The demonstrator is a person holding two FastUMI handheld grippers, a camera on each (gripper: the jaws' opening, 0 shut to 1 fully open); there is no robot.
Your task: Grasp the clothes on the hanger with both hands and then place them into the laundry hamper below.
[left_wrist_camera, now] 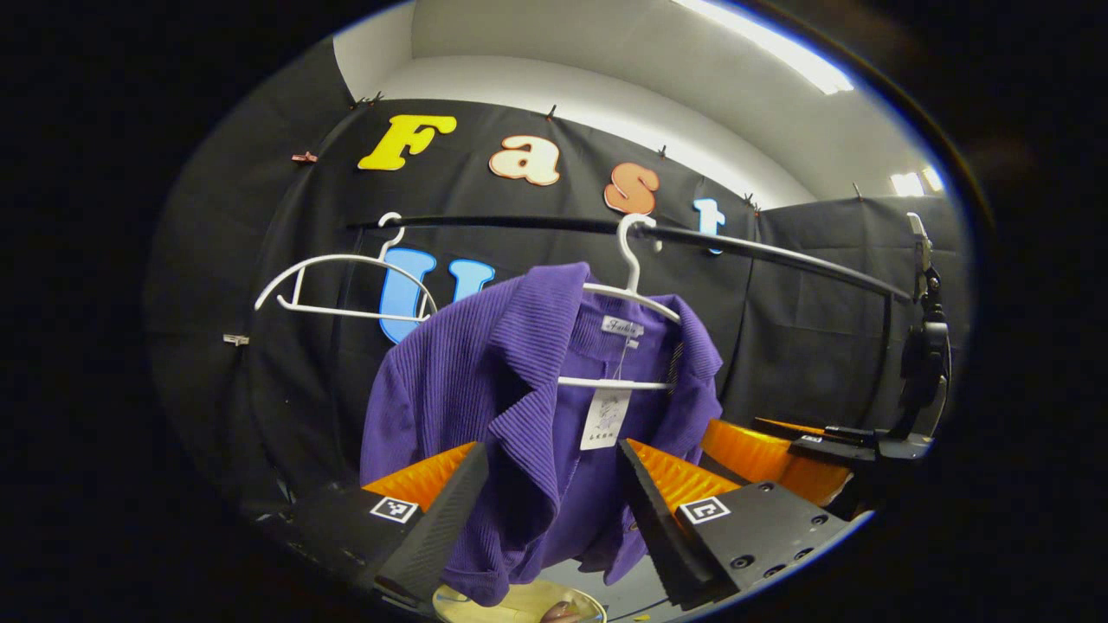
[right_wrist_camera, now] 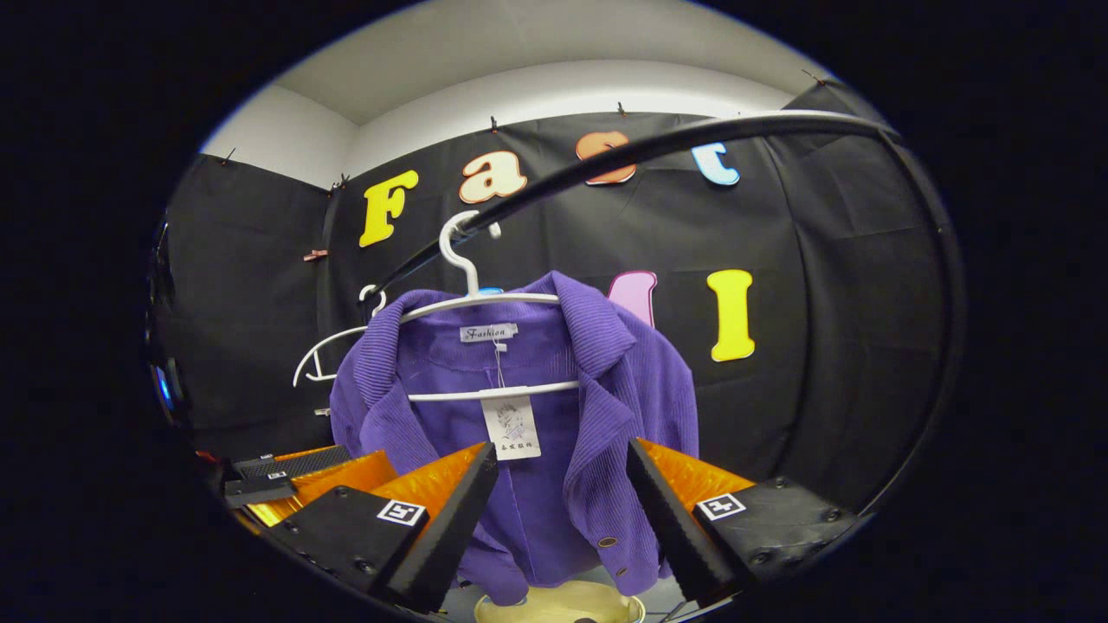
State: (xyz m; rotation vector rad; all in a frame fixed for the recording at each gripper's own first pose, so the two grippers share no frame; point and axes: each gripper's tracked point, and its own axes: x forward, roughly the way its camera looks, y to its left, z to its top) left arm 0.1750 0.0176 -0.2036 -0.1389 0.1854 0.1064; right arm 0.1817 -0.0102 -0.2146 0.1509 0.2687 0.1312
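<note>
A purple corduroy jacket [left_wrist_camera: 528, 407] hangs on a white hanger [left_wrist_camera: 632, 294] from a black rail [left_wrist_camera: 779, 255], with a paper tag at its collar. My left gripper [left_wrist_camera: 552, 450] is open, and the jacket's front panel shows between its fingers. Whether they touch the cloth I cannot tell. In the right gripper view the jacket [right_wrist_camera: 537, 433] hangs on its hanger [right_wrist_camera: 485, 298], and my right gripper [right_wrist_camera: 563, 448] stands open before its lower front. A pale round hamper rim [right_wrist_camera: 563, 606] shows below the hem, as does the hamper [left_wrist_camera: 519, 606] in the left gripper view.
An empty white hanger [left_wrist_camera: 346, 285] hangs on the rail to the jacket's left, the same empty hanger [right_wrist_camera: 338, 355] showing behind the jacket. The other gripper [left_wrist_camera: 822, 437] sits at the jacket's right side; the left one [right_wrist_camera: 277, 472] shows at far left.
</note>
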